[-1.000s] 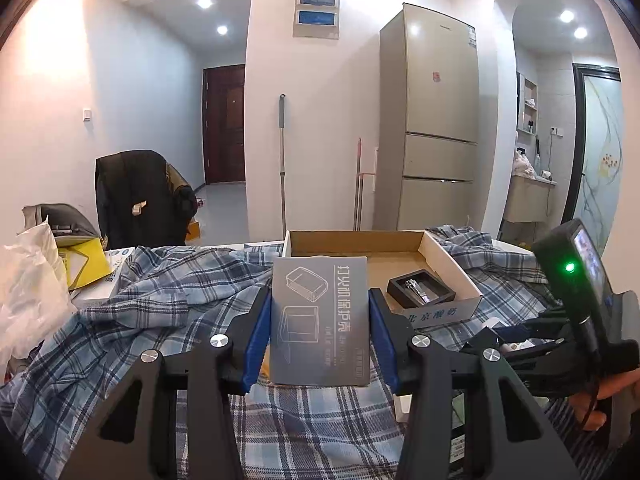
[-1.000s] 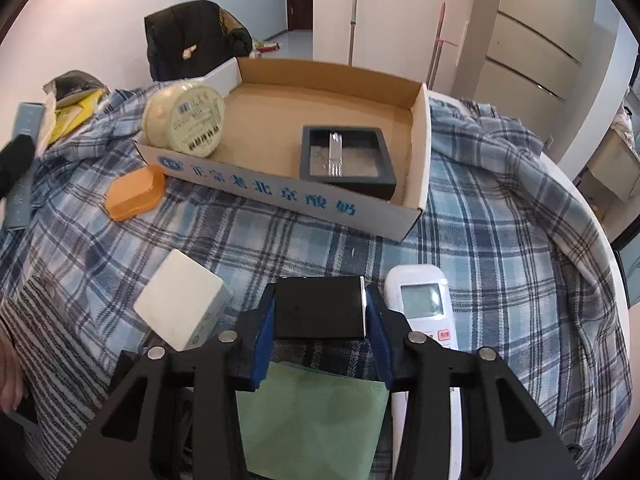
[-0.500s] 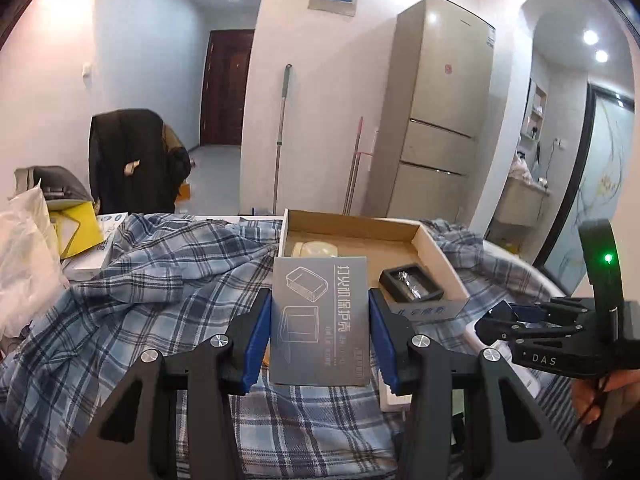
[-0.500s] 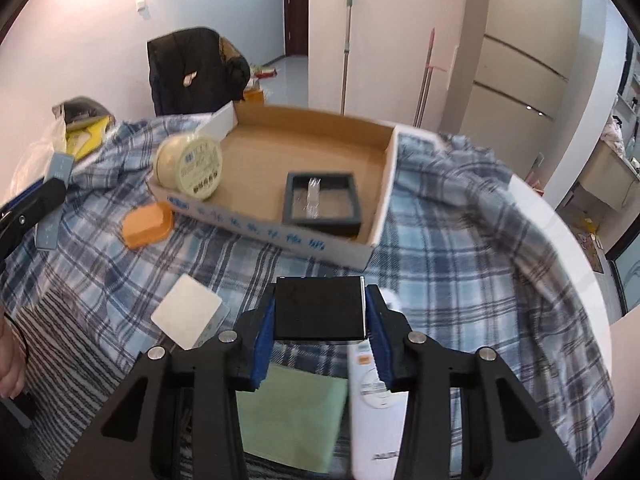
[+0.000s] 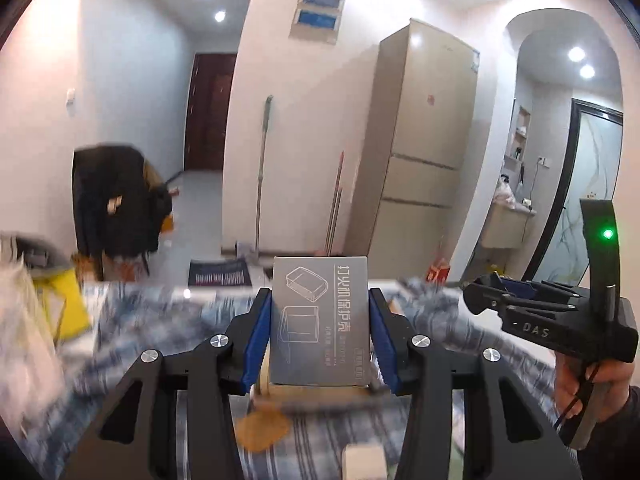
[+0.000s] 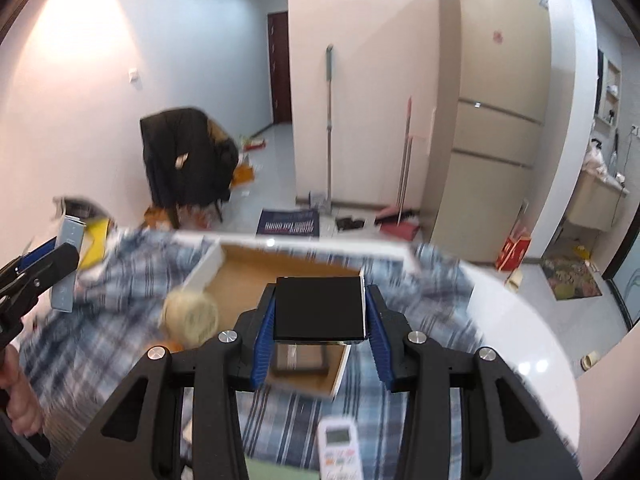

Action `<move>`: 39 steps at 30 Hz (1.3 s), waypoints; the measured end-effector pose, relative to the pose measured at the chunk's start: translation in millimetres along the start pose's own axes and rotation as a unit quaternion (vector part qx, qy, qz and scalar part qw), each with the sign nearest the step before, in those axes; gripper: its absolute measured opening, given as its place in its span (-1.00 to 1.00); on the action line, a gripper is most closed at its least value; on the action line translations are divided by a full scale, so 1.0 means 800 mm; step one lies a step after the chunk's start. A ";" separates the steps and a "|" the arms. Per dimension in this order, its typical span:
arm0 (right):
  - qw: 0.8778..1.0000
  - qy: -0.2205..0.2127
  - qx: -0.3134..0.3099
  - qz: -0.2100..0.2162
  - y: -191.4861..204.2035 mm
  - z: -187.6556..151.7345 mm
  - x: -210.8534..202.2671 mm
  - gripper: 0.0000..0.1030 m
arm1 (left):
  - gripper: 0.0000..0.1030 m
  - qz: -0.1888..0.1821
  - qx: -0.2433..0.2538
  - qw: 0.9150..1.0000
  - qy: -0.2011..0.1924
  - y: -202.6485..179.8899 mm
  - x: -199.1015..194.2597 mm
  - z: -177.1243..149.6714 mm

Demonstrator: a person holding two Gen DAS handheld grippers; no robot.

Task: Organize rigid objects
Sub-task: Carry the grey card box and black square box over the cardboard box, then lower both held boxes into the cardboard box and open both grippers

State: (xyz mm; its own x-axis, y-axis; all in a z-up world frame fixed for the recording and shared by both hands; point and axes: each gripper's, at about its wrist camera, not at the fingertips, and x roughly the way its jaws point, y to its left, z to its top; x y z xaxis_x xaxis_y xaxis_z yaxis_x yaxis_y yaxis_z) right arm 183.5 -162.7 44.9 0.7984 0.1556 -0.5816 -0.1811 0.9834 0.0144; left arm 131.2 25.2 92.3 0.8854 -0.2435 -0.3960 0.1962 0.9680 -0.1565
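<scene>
The left gripper (image 5: 320, 340) is closed on the grey box (image 5: 319, 320) at frame centre, the right gripper (image 6: 319, 320) on the black box (image 6: 320, 307), so both should descend slowly over the cardboard tray (image 6: 240, 276) before releasing.

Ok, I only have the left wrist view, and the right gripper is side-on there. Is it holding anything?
Observer: Yes, the right gripper is shut on a flat black box.
Operator: And what's beneath it?
Observer: A cardboard box, with a black framed case lying on its floor.
Operator: Anything nearer the camera?
Observer: A white remote on the plaid cloth.
</scene>
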 end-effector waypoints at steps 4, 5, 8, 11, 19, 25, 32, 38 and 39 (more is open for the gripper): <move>0.999 -0.026 0.023 0.001 0.000 0.039 0.008 -0.21 | -0.05 -0.008 0.006 1.000 -0.004 -0.020 0.032 0.037; 0.999 -0.029 0.030 0.002 0.001 0.047 0.014 -0.21 | -0.05 -0.011 0.002 1.000 -0.003 -0.022 0.041 0.041; 0.998 -0.031 0.047 0.003 0.003 0.057 0.035 -0.21 | -0.05 -0.022 0.018 1.000 0.007 -0.030 0.075 0.043; 0.998 -0.021 0.062 0.005 0.002 0.050 0.061 -0.21 | -0.05 -0.019 0.028 0.998 0.045 -0.029 0.117 0.029; 0.995 0.064 0.064 0.028 -0.004 0.010 0.146 -0.21 | -0.05 -0.021 0.040 0.993 0.110 -0.018 0.184 -0.028; 0.993 0.110 0.044 0.028 -0.001 -0.009 0.185 -0.21 | -0.05 -0.032 0.048 0.986 0.154 -0.021 0.215 -0.056; 0.988 0.133 0.072 0.019 -0.017 -0.021 0.198 -0.21 | -0.05 -0.023 0.062 0.978 0.200 -0.038 0.244 -0.087; 0.987 0.123 0.100 0.019 -0.039 -0.013 0.191 -0.21 | -0.05 -0.010 0.085 0.973 0.214 -0.050 0.255 -0.103; 0.987 0.124 0.102 0.019 -0.040 -0.012 0.192 -0.21 | -0.05 -0.006 0.090 0.973 0.214 -0.052 0.253 -0.105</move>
State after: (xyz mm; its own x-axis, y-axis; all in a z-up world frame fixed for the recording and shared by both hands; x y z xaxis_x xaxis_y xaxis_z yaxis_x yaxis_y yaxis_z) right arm 306.7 -171.4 -52.9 0.6240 0.1892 -0.7581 -0.0675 0.9797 0.1890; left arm 266.8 -69.5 -57.4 0.6328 -0.2206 -0.7423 0.3106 0.9504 -0.0176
